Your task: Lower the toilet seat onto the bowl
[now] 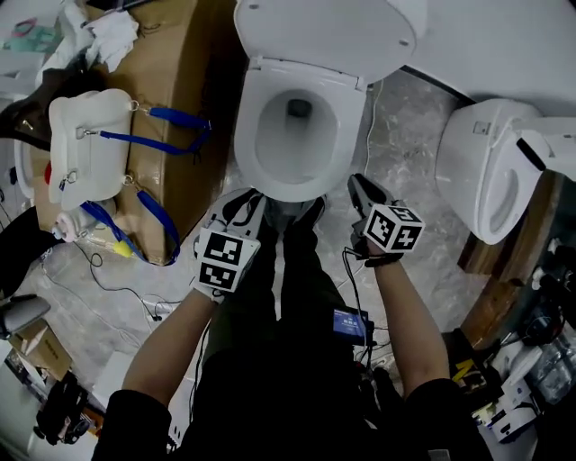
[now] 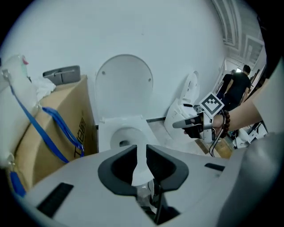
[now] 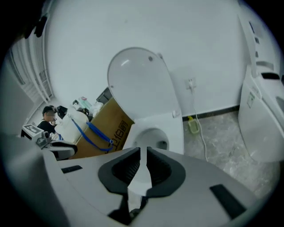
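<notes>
The white toilet bowl (image 1: 297, 135) stands straight ahead of me, its rim bare. Its seat and lid (image 1: 324, 27) stand raised together against the wall; I cannot tell one from the other. In the left gripper view the raised seat (image 2: 124, 84) rises behind the bowl (image 2: 126, 135); the right gripper view has seat (image 3: 140, 84) and bowl (image 3: 155, 137) too. My left gripper (image 1: 236, 221) (image 2: 141, 153) and right gripper (image 1: 367, 194) (image 3: 143, 155) hover just short of the bowl's front. Each has a narrow gap between its jaws with nothing in it.
A second white toilet (image 1: 490, 167) stands at the right. At the left a cardboard box (image 1: 175, 90) carries a white bag with blue straps (image 1: 85, 149). Cables (image 1: 108, 279) trail over the marbled floor. A person (image 2: 237, 86) stands far off.
</notes>
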Motion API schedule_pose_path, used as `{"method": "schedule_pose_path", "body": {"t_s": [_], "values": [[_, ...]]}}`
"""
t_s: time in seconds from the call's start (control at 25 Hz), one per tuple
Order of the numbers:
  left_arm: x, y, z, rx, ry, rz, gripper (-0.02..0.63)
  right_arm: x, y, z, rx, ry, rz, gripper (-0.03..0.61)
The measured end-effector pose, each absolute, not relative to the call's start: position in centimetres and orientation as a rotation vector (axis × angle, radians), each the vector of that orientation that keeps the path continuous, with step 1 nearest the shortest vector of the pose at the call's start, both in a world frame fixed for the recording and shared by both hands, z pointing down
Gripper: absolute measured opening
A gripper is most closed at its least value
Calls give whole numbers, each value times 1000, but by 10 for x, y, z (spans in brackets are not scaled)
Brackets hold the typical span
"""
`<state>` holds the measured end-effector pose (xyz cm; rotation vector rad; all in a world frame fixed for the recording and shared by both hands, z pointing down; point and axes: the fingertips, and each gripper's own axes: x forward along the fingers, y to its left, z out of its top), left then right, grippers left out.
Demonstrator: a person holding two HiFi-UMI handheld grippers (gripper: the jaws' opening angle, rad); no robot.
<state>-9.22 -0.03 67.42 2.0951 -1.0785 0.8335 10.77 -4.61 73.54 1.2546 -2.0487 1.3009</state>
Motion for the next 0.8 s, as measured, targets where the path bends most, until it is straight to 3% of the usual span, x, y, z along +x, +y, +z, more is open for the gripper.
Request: {"method": "schedule_pose_path", "body": {"t_s": [0.32,0.8], "values": [[-79,-39,530,2247,-1171,668,74,167,-128,567,1488,-2241,1110,66],[-73,-59,364,2381,-1236,419,74,151,-122,282,1608,-2650,770,66]]}}
